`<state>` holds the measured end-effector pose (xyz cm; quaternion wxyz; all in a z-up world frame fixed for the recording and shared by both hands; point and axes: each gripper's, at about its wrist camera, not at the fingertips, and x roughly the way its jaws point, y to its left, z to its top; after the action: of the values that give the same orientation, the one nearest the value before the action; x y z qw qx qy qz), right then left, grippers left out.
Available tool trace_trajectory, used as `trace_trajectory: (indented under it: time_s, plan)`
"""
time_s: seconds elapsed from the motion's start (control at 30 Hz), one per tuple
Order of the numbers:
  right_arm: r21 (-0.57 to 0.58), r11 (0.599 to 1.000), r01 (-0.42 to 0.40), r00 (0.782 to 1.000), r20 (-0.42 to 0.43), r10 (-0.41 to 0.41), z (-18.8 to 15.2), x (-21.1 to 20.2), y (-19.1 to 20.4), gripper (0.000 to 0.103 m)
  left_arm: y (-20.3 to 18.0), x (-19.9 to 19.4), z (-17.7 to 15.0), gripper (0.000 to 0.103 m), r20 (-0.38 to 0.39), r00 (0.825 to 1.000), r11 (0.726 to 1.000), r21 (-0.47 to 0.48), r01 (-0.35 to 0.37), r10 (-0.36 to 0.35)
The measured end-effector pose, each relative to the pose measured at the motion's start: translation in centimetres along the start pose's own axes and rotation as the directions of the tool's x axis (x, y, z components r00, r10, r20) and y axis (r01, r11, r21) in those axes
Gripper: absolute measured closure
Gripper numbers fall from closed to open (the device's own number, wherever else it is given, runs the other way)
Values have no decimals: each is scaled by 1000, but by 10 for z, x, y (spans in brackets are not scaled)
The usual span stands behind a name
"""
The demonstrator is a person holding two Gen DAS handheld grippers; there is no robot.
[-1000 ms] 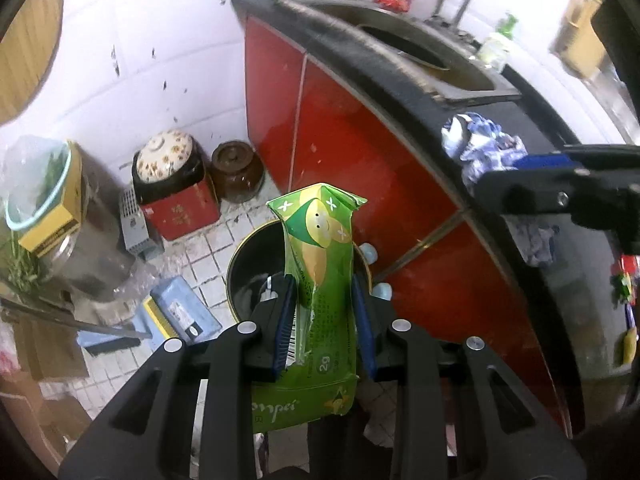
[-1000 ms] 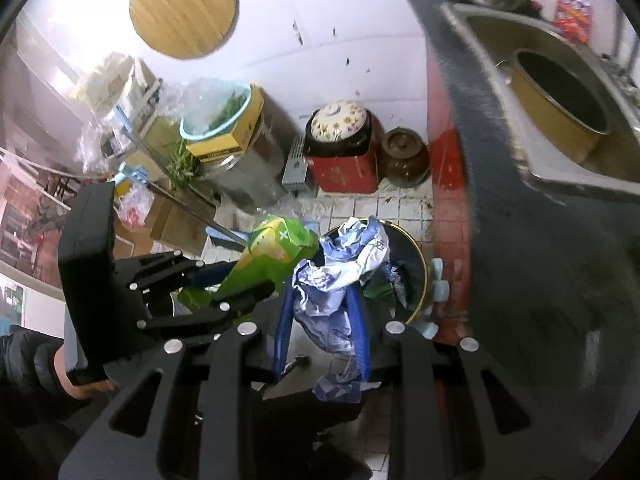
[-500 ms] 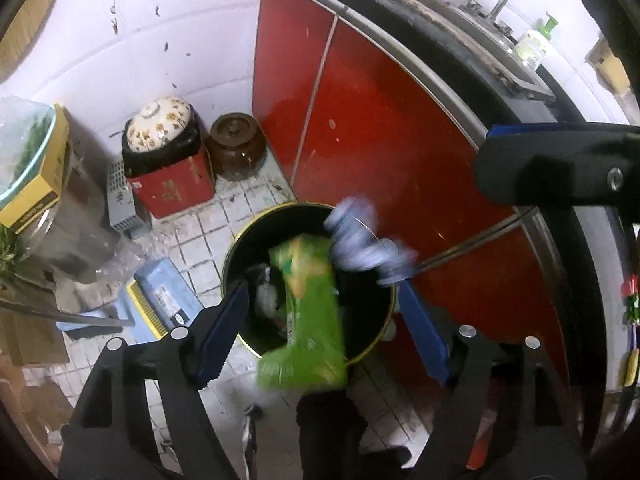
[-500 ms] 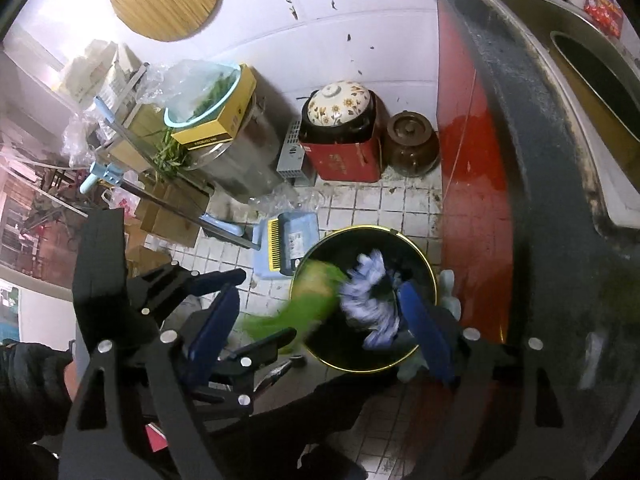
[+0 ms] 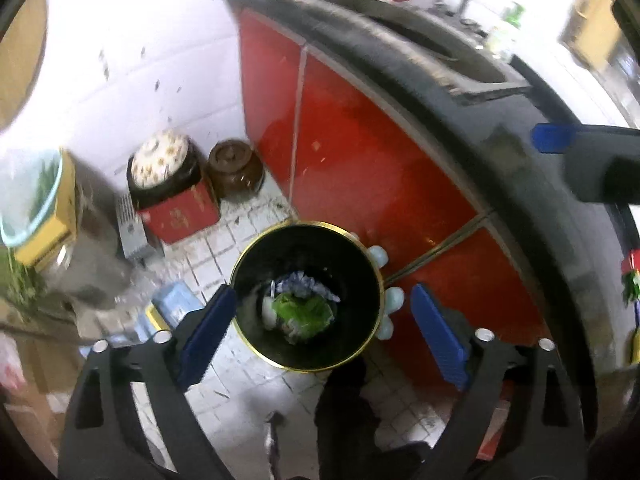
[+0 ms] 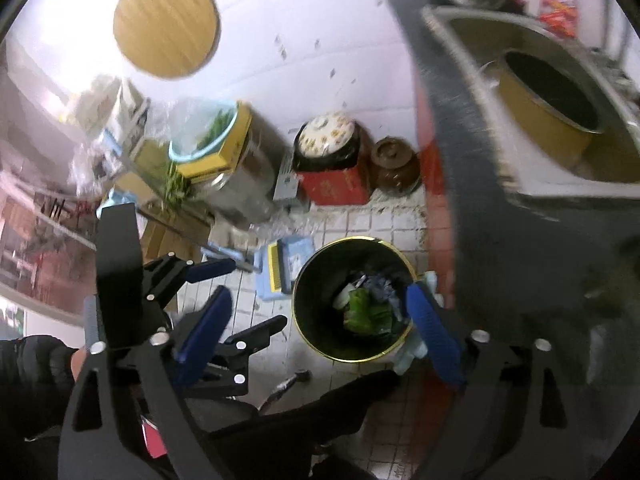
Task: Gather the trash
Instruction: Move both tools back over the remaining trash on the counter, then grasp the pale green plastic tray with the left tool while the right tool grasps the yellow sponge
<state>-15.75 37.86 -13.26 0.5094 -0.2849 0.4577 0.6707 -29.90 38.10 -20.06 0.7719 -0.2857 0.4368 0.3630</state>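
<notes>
A black trash bin (image 5: 362, 280) with a gold rim stands on the tiled floor by the red cabinet. Inside it lie a crumpled green wrapper (image 5: 306, 312) and a blue-white wrapper (image 5: 304, 282). My left gripper (image 5: 322, 300) hangs over the bin, its jaws opening wide with nothing between them. In the right wrist view the same bin (image 6: 352, 239) holds the green wrapper (image 6: 364, 312) and the blue-white wrapper (image 6: 380, 284). My right gripper (image 6: 318, 296) is also above it, jaws opening and empty. The left gripper (image 6: 258, 294) shows at the left there.
Red cabinet doors (image 5: 360, 148) under a black counter (image 5: 500, 168) run along the right. A flowered lidded pot on a red box (image 5: 176, 208), a brown jar (image 5: 236, 170) and a blue dustpan (image 6: 286, 268) crowd the floor behind the bin. A dark trouser leg (image 5: 344, 400) is below.
Both grippers let go: the green wrapper fell from the left one and the blue-white wrapper from the right one into the bin. Both sets of jaws spread wide.
</notes>
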Motion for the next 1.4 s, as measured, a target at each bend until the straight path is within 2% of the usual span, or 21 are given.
trace_trajectory:
  time_s: [0.07,0.2,0.3,0.37,0.43,0.5,0.53,0.57,0.6,0.63,0.67,0.7,0.77,0.83,0.93,1.0,1.07,1.3,1.4]
  plan:
    - [34,999,30,998,48,-31,-14,-38,-8,9,-23,-16,10,7,21,1000,999,36,6,-7]
    - [112,987,118,982,137,-133,-54,-114,-26,7,-91,-48,27,7,62,993,984,157,86,-97]
    - [200,954,224,947,186,-261,-100,-173,-43,7,-147,-65,31,7,75,981,949,276,150,-177]
    - [287,911,296,910,206,-360,-138,-212,-56,7,-196,-77,30,7,73,964,902,378,209,-254]
    - [392,847,359,865,202,-460,-181,-248,-72,7,-249,-89,23,7,53,938,832,482,276,-341]
    - [482,782,395,827,184,-532,-219,-274,-82,7,-287,-96,17,7,35,918,775,550,312,-394]
    - [545,731,410,799,171,-576,-246,-293,-88,7,-313,-102,10,7,14,903,730,593,339,-430]
    - [584,695,419,781,158,-604,-263,-304,-91,7,-336,-107,3,7,-9,889,686,632,360,-458]
    - [633,645,428,758,136,-637,-287,-317,-95,7,-352,-110,-2,7,-25,879,656,656,373,-475]
    - [666,607,433,744,117,-658,-305,-326,-100,7,-374,-115,-11,7,-49,865,608,691,391,-500]
    - [714,547,436,720,88,-688,-330,-339,-102,7,-390,-119,-19,7,-68,854,572,716,402,-515]
    - [746,504,436,703,67,-708,-346,-347,-102,7,-409,-125,-28,7,-88,843,526,746,409,-531]
    - [806,419,418,678,29,-734,-383,-360,-102,7,-437,-135,-46,7,-112,825,455,789,413,-554]
    - [850,332,409,654,-19,-756,-417,-370,-101,7,-453,-142,-61,7,-137,813,399,817,416,-566]
    - [893,249,375,645,-58,-762,-447,-375,-96,7,-474,-148,-79,7,-172,801,335,843,421,-574]
    - [908,215,359,642,-73,-764,-457,-374,-94,7,-484,-149,-89,7,-190,799,304,855,420,-570]
    - [917,193,349,641,-83,-763,-467,-374,-90,7,-488,-146,-90,7,-199,800,284,864,416,-566]
    - [934,169,316,662,-90,-744,-475,-367,-99,7,-500,-127,-84,7,-226,799,228,884,409,-558]
    - [940,154,303,672,-96,-734,-479,-364,-106,7,-510,-110,-77,7,-240,802,194,895,400,-547]
